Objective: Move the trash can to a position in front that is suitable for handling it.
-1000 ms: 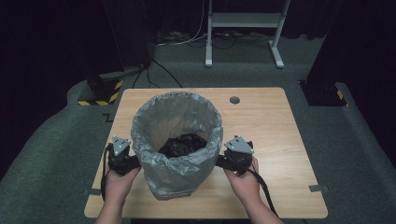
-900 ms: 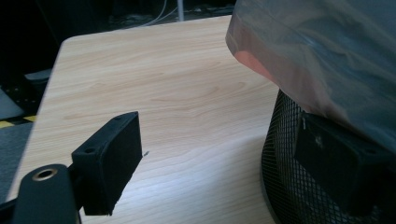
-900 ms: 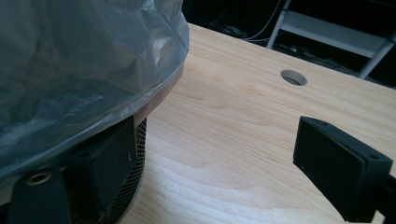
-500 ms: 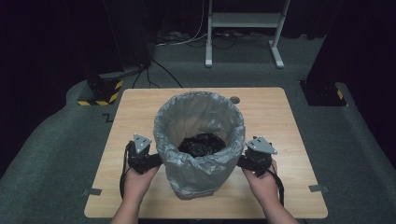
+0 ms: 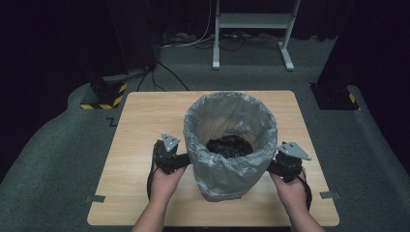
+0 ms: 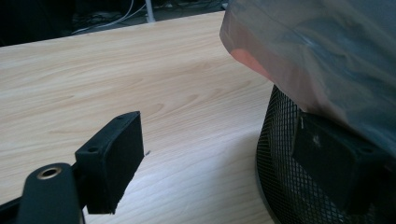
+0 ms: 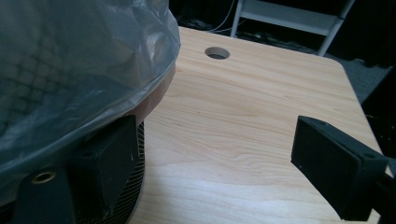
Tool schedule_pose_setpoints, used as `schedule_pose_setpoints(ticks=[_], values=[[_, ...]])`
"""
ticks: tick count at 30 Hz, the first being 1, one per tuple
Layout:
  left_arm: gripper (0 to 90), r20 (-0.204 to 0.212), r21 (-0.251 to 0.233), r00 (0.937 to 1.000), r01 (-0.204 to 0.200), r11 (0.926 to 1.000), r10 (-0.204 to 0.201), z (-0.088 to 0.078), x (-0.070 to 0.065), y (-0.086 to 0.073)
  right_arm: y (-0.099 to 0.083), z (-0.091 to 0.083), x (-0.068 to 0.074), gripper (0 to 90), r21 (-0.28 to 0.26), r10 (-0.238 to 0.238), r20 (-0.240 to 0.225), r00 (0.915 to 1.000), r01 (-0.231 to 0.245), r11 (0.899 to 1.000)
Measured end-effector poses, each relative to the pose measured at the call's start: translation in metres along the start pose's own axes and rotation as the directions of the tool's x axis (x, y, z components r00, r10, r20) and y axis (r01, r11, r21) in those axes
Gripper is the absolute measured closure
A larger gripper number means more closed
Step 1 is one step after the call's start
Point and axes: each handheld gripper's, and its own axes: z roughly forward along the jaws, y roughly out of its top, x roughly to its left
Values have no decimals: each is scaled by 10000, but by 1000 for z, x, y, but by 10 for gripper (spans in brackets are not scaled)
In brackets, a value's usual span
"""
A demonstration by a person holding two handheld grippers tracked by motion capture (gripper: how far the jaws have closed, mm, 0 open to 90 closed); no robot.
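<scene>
A black mesh wastebasket (image 5: 227, 180) lined with a grey plastic bag (image 5: 232, 113) stands on the wooden table (image 5: 145, 121), with dark crumpled stuff (image 5: 228, 145) inside. My left gripper (image 5: 183, 160) is at its left side and my right gripper (image 5: 274, 167) at its right side, a hand behind each. In the left gripper view the left gripper (image 6: 219, 154) stands wide open, one pad against the mesh (image 6: 280, 154) under the bag's overhang (image 6: 327, 56). The right gripper (image 7: 224, 163) is open too, with one pad tucked against the mesh (image 7: 128, 200) beneath the bag (image 7: 70, 70).
A round cable hole (image 7: 217, 52) lies in the table behind the basket. Bare tabletop stretches left of the basket and behind it. Beyond the table stand a white frame's legs (image 5: 251, 43), a black-and-yellow striped base (image 5: 104, 96) and floor cables. Tape marks (image 5: 95, 198) sit near the front corners.
The basket and both grippers, one on each side of it, have slid to the right across the table. Both grippers' jaws stand as wide as before.
</scene>
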Motion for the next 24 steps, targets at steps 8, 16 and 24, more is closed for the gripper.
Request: schedule_pose_setpoints(ticks=[8, 16, 24], values=[[165, -30, 111, 9998, -175, 9998, 175, 15, -15, 12, -2, 0, -20, 155, -14, 235, 207, 9995, -235, 9997], [165, -29, 235, 9997, -253, 9994, 254, 25, -19, 20, 0, 8, -29, 160, -58, 418, 442, 9982, -415, 9991], [148, 72, 143, 9999, 93, 9999, -94, 31, -17, 19, 1, 10, -32, 167, 77, 436, 409, 9982, -439, 9990]])
